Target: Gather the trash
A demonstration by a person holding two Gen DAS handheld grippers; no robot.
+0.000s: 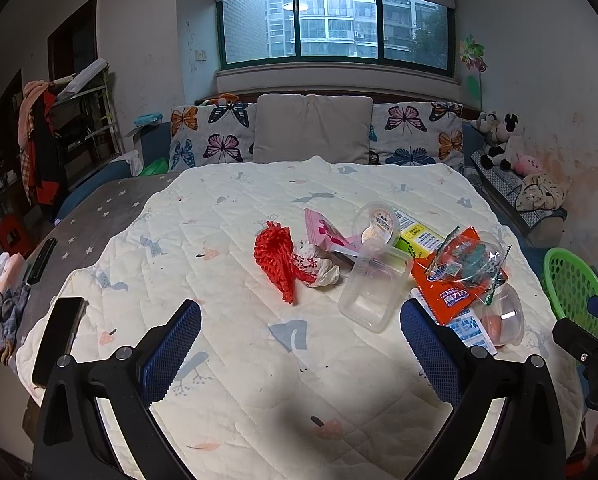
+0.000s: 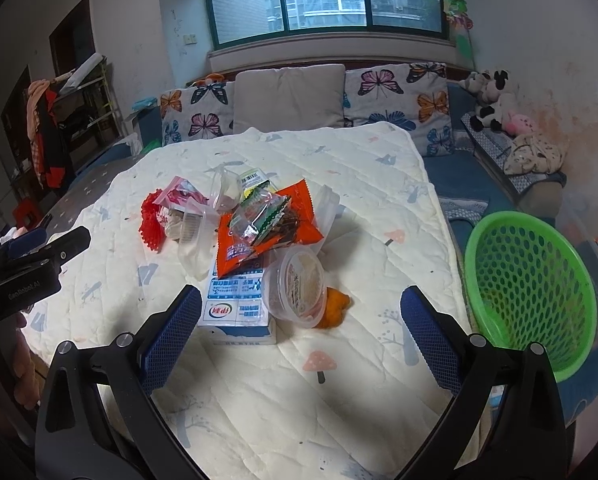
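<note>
A heap of trash lies on the quilted table cover (image 1: 227,248): red foam net (image 1: 277,260), crumpled paper (image 1: 319,266), pink wrapper (image 1: 329,234), clear plastic box (image 1: 373,286), orange snack bag (image 1: 455,280), round lidded cup (image 2: 299,284), milk carton (image 2: 237,304), orange peel (image 2: 335,306). My left gripper (image 1: 301,326) is open and empty, just short of the net and the box. My right gripper (image 2: 301,316) is open and empty, with the carton and cup between its fingers' reach. A green basket (image 2: 529,292) stands at the table's right edge.
A black phone (image 1: 57,338) lies at the table's left edge, a remote (image 1: 41,260) and cloths further left. A sofa with butterfly cushions (image 1: 213,136) runs behind the table. Plush toys (image 1: 503,144) sit at the right. A red stool (image 1: 11,234) stands at the left.
</note>
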